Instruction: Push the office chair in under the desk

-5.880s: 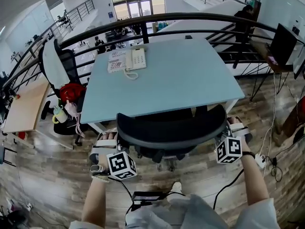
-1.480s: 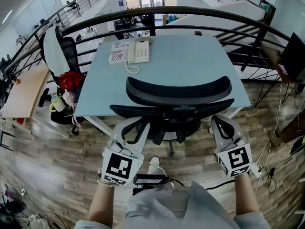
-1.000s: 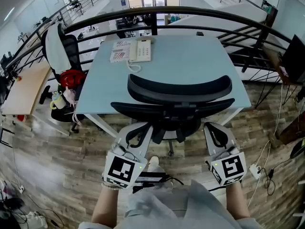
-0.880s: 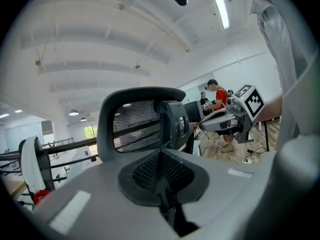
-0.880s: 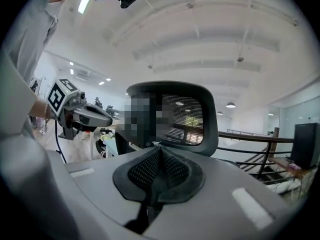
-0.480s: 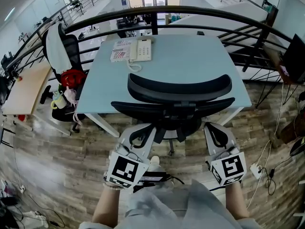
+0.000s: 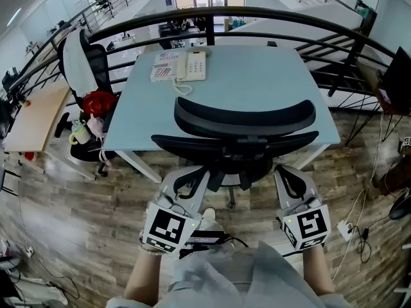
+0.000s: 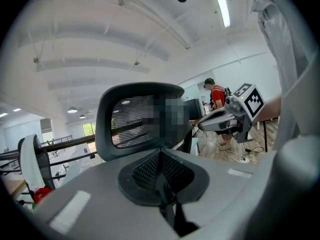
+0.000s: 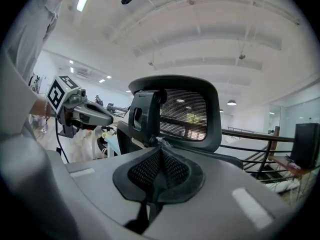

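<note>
The black office chair [image 7: 236, 147] stands with its backrest at the near edge of the light-blue desk [image 7: 257, 76], its headrest [image 7: 245, 116] over the desk top and its seat hidden underneath. My left gripper [image 7: 194, 174] is shut and empty, a little behind the chair's left side. My right gripper [image 7: 286, 171] is also shut and empty, behind the right side. In the left gripper view the mesh headrest [image 8: 140, 119] rises beyond the shut left gripper [image 8: 162, 171]. In the right gripper view the headrest [image 9: 175, 111] stands past the shut right gripper [image 9: 160, 161].
A white phone [image 7: 192, 65] and papers [image 7: 164, 70] lie at the desk's far left. A second chair with a white jacket [image 7: 78, 66] and a red bag [image 7: 96, 101] stand left. A black railing [image 7: 257, 17] curves behind the desk. Cables [image 7: 359, 220] lie on the wooden floor at the right.
Since the earliest frame the chair has gone forward to the desk and both grippers have come back from the sides of its backrest. Over the last second nothing moved.
</note>
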`<state>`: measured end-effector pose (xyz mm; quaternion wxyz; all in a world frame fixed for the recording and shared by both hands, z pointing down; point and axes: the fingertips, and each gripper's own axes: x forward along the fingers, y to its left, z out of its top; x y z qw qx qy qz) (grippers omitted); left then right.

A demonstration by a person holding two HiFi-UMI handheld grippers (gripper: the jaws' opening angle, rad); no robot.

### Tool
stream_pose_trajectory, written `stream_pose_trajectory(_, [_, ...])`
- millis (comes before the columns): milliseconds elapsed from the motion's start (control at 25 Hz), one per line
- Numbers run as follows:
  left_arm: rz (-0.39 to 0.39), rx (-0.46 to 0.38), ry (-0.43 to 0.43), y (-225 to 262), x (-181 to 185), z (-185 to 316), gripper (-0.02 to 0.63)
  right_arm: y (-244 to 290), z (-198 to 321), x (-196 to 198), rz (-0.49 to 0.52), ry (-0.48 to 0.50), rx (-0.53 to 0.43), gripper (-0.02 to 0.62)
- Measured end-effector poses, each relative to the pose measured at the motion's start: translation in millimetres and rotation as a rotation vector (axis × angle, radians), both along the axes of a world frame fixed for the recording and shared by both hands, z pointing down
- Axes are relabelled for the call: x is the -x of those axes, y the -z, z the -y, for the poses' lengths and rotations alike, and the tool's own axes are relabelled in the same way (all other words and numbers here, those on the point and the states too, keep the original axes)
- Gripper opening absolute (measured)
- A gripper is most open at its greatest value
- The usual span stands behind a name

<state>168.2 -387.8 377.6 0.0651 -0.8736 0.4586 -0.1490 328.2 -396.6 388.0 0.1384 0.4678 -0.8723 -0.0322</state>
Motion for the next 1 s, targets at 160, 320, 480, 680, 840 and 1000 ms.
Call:
stream_pose_trajectory(160, [-0.002, 0.003, 0.005, 0.3, 2.6, 0.4, 0.003, -0.2, 0.0, 1.8, 0.0, 0.003, 0.002, 0.008])
stream_pose_trajectory(320, [-0.002, 0.008, 0.01, 0.1, 4.7, -0.3, 0.003, 0.1, -1.1, 3.0, -0.001, 0.005, 0.005, 0.008])
stream_pose_trajectory(480, [0.001, 0.011, 0.012, -0.9, 5.1, -0.1, 0.003, -1.8, -1.2, 2.8, 0.001, 0.006, 0.013, 0.008])
stream_pose_trajectory(680, [-0.004, 0.011, 0.012, -0.9, 4.0, 0.3, 0.003, -3.7, -1.8, 2.1, -0.004, 0.003, 0.022, 0.008])
stream_pose_trajectory(840, [-0.004, 0.008, 0.008, 0.6, 1.4, 0.5, 0.003, -3.6, -2.6, 0.1, -0.006, 0.002, 0.022, 0.008])
stream_pose_trajectory(1000, [-0.001, 0.008, 0.005, 1.2, -0.6, 1.7, 0.003, -3.7, -1.3, -0.8, -0.006, 0.001, 0.022, 0.008])
